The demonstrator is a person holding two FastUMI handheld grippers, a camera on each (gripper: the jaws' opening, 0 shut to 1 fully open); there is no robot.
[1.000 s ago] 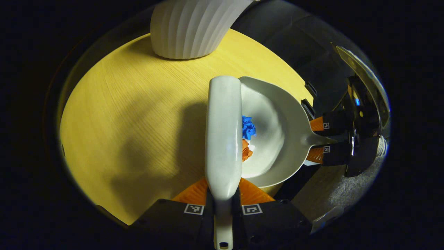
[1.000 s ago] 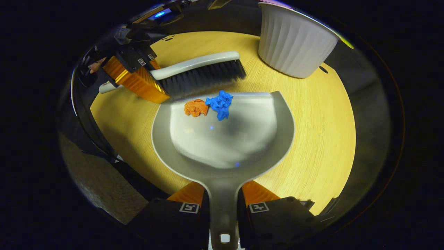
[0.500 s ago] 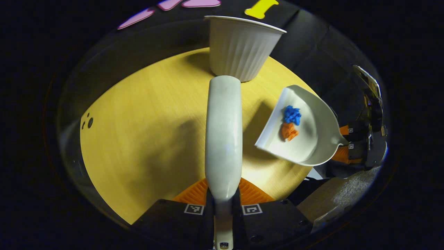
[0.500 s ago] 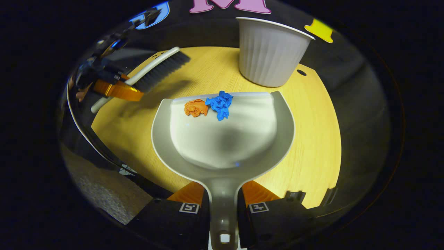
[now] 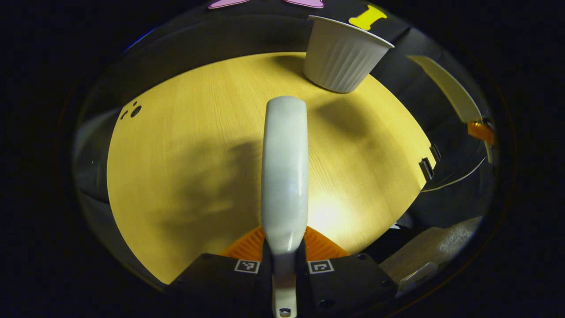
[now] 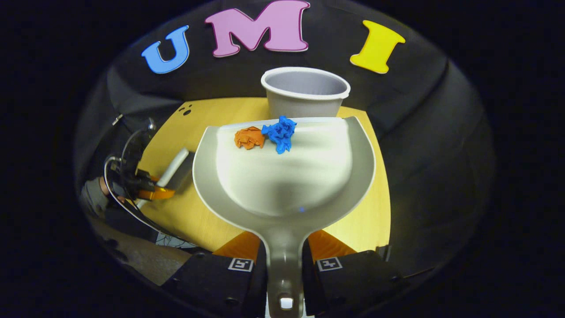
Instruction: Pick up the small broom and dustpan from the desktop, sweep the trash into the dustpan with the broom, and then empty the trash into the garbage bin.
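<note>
Dustpan handle clamped between the right gripper (image 6: 284, 260) fingers; the dustpan (image 6: 282, 176) is held above the desktop (image 6: 212, 115), with orange scrap (image 6: 249, 137) and blue scrap (image 6: 279, 131) at its front lip. Beyond stands the white garbage bin (image 6: 304, 90). Left gripper (image 5: 284, 260) grips the small broom (image 5: 284, 168) over the desktop. Sweeping looks finished; emptying into the bin remains.

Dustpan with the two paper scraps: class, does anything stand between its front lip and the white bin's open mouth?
Nothing visible does. The dustpan, held in the right claw, faces the bin directly; the broom is off to the side.
</note>
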